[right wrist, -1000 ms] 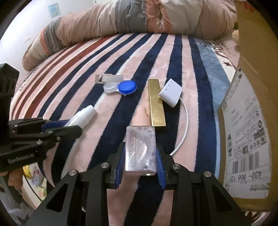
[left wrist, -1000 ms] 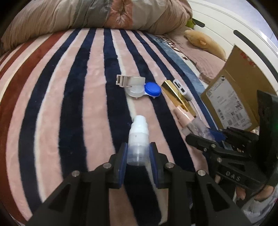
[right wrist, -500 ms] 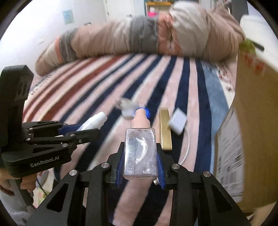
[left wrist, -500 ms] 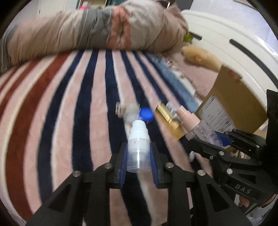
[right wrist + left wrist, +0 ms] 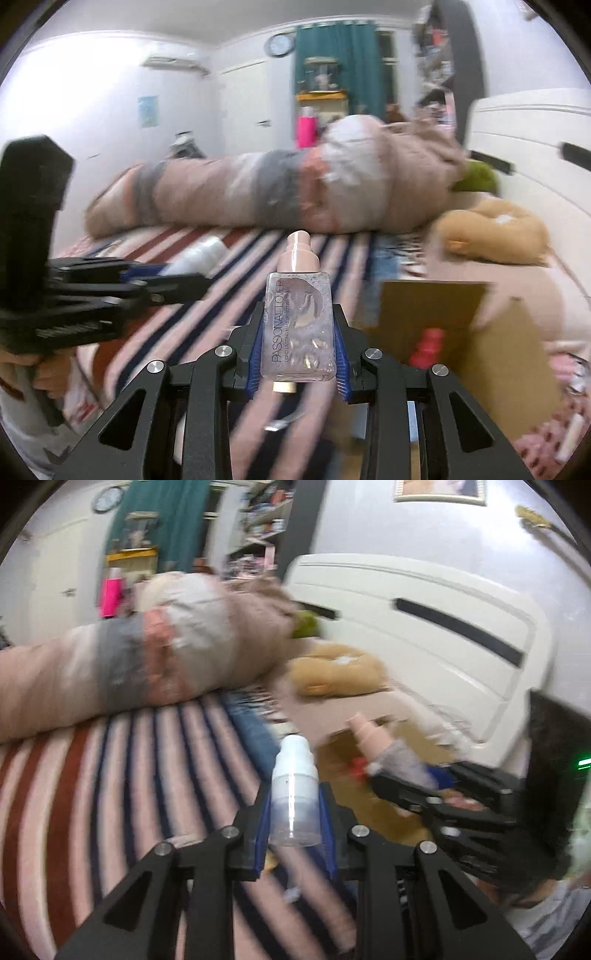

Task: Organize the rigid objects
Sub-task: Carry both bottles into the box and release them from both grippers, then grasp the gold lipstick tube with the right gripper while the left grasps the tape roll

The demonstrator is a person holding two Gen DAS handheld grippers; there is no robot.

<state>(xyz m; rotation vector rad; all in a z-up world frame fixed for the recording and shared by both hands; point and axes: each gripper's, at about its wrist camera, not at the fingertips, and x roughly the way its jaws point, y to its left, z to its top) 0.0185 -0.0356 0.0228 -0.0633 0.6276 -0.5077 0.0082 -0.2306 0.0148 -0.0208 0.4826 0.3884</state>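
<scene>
My left gripper (image 5: 294,823) is shut on a small white pump bottle (image 5: 294,790) and holds it high above the striped bed (image 5: 110,782). My right gripper (image 5: 298,350) is shut on a clear square foundation bottle (image 5: 299,325) with a pink pump top, also lifted. Each gripper shows in the other's view: the right one with its bottle in the left wrist view (image 5: 402,771), the left one in the right wrist view (image 5: 173,277). An open cardboard box (image 5: 461,325) stands right of the right gripper, with a red object (image 5: 428,347) inside. Both views are motion-blurred.
A rolled quilt (image 5: 280,192) lies across the far side of the bed. A tan plush toy (image 5: 495,232) and a white headboard (image 5: 424,627) are at the right. The other small items on the bed are out of view.
Both grippers have risen off the bed with their bottles and tilted up toward the room. The open top of the cardboard box has come into view beside them.
</scene>
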